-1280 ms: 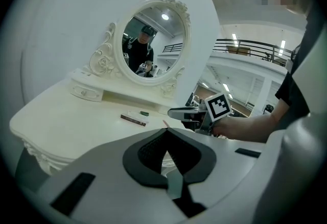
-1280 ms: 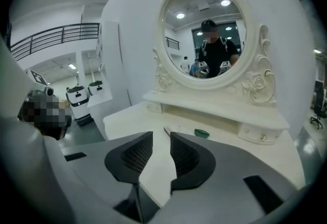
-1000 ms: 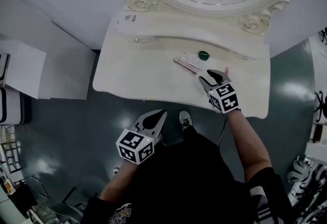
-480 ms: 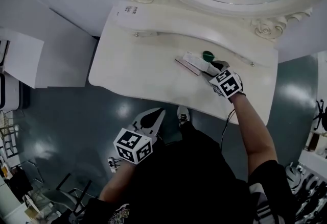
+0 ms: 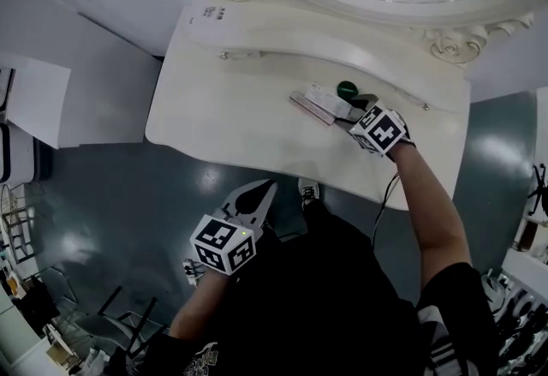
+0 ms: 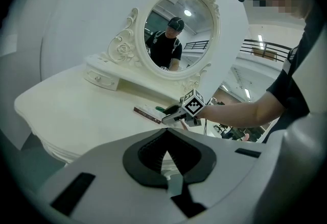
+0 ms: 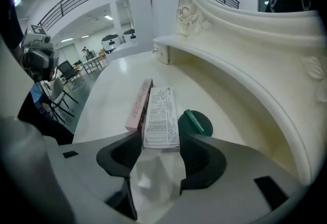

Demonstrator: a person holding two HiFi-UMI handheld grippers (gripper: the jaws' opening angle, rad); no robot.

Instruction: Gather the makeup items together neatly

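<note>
Only close-up, white box [image 7: 161,116] between just-opened fingers [image 7: 202,159] of right gripper [image 7: 159,141], left gripper [image 6: 166,133] pressed together

Three makeup items lie close together on the right part of the white surface [image 5: 223,100]. A long, slim pink box [image 7: 138,106] lies flat, and it shows a dark side face along its length. A white flat box [image 7: 161,116] lies parallel to it and close against that dark side. Its top face is covered with fine black print that is too small to read. A round dark green compact [image 7: 195,123] lies flat just beside the white box, on the side away from the pink one and level with the box's near end. A lighter green strip with small lettering crosses its lid.
</note>
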